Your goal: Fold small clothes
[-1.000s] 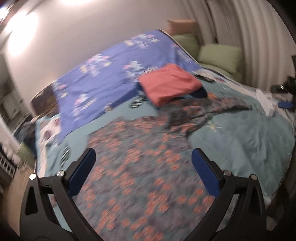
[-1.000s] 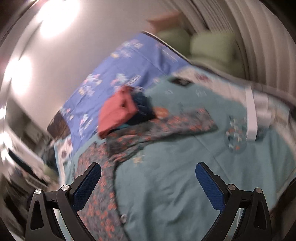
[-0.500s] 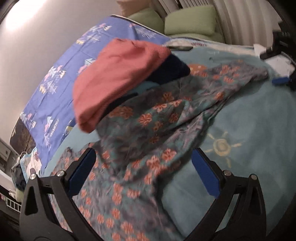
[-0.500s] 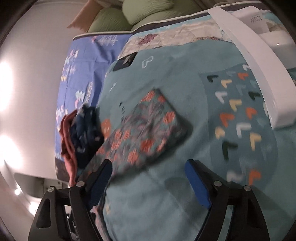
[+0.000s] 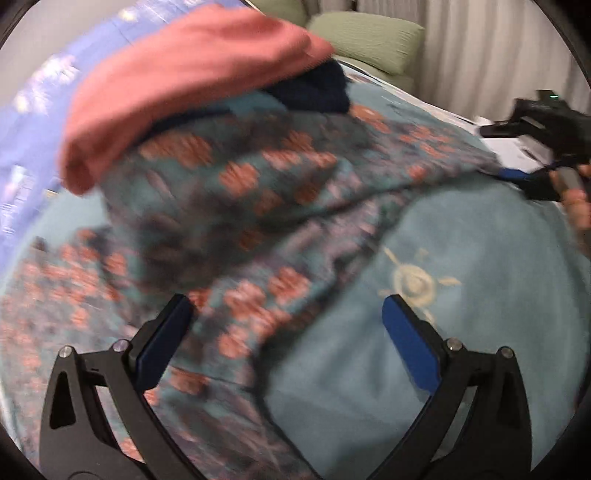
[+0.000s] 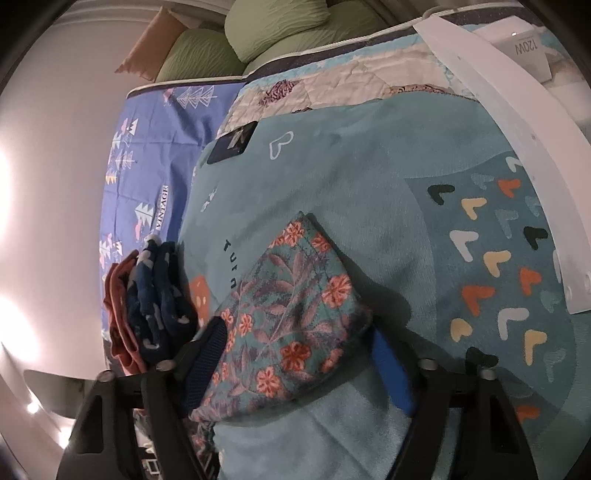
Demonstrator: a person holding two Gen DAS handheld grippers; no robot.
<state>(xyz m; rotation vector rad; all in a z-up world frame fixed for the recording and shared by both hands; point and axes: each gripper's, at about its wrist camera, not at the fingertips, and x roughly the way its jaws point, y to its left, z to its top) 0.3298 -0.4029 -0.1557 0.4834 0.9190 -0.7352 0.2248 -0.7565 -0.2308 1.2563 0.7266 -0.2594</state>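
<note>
A teal garment with orange flowers [image 5: 236, 206] lies spread on the teal blanket [image 5: 461, 332]. Its far leg end [image 6: 295, 314] lies between the fingers of my right gripper [image 6: 299, 362], which is open around it and low on the bed. My left gripper [image 5: 284, 332] is open and empty, just above the garment's near part. My right gripper also shows in the left wrist view [image 5: 535, 173], at the garment's far right end. A folded red garment [image 5: 184, 74] and a dark blue one [image 5: 317, 88] are stacked behind.
A blue patterned sheet [image 6: 147, 155] covers the bed's left side. Green pillows [image 6: 273, 29] lie at the head. A white box and strip [image 6: 517, 122] lie at the right edge. A dark phone [image 6: 232, 142] lies on the blanket.
Both grippers have come down and closer to the floral garment. My right gripper has slid its open fingers around the leg end.
</note>
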